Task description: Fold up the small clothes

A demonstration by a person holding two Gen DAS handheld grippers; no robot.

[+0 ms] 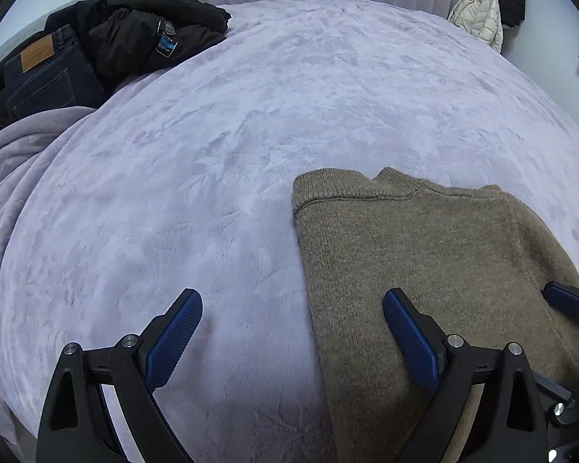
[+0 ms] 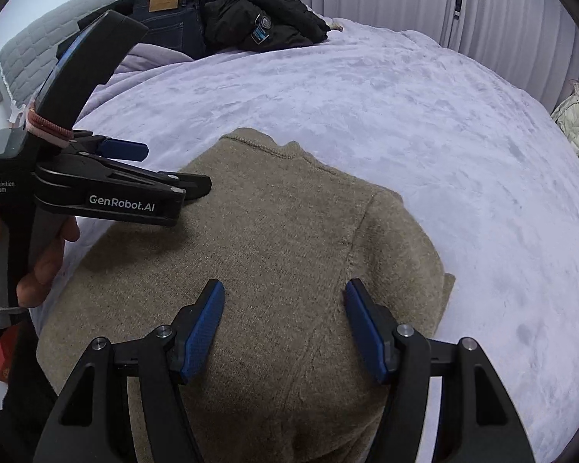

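While both tongs, the left gripper (image 1: 292, 322) and right gripper (image 2: 285, 310), hang apart and empty over the brown sweater (image 2: 274, 239) near the bed (image 1: 251, 115) edge, pinch its two near corners evenly.

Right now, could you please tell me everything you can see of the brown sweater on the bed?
The sweater is a tan-brown, fuzzy knit with a ribbed collar and a visible sleeve seam. It lies flat, partly folded, on the lilac blanket, collar pointing away toward the dark clothes pile. Its left edge looks straight, as if folded in. The right gripper hangs open over its near part; the left gripper is open above its left edge. Neither visibly grips it; only the blanket clearly touches it.
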